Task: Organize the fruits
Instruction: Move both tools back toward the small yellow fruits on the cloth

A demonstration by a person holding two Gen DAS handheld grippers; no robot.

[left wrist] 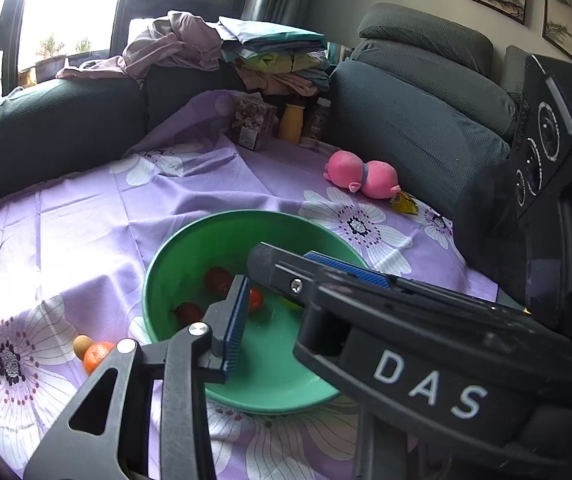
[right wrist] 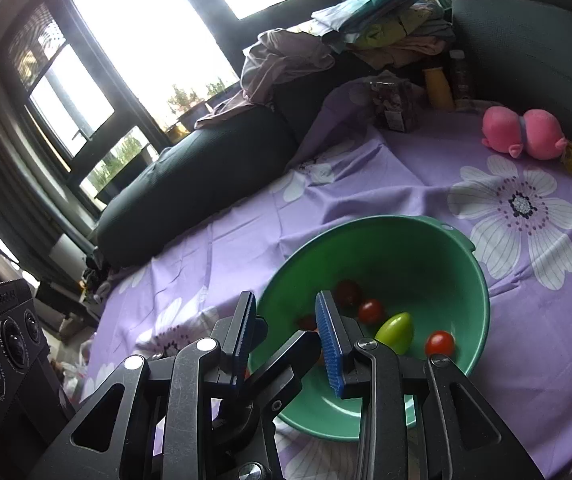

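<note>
A green bowl stands on a purple flowered cloth. It holds several cherry tomatoes and a green fruit. A small orange and a tan round fruit lie on the cloth left of the bowl. My left gripper is over the bowl's near rim, and only its left finger shows. A finger of the right gripper crosses in front and hides the other. My right gripper straddles the bowl's near left rim with its pads apart. A black gripper part sits in the gap.
A pink plush toy lies at the far right of the cloth with a yellow scrap beside it. A patterned box and a yellow bottle stand at the back. Dark sofa cushions with piled clothes surround the cloth.
</note>
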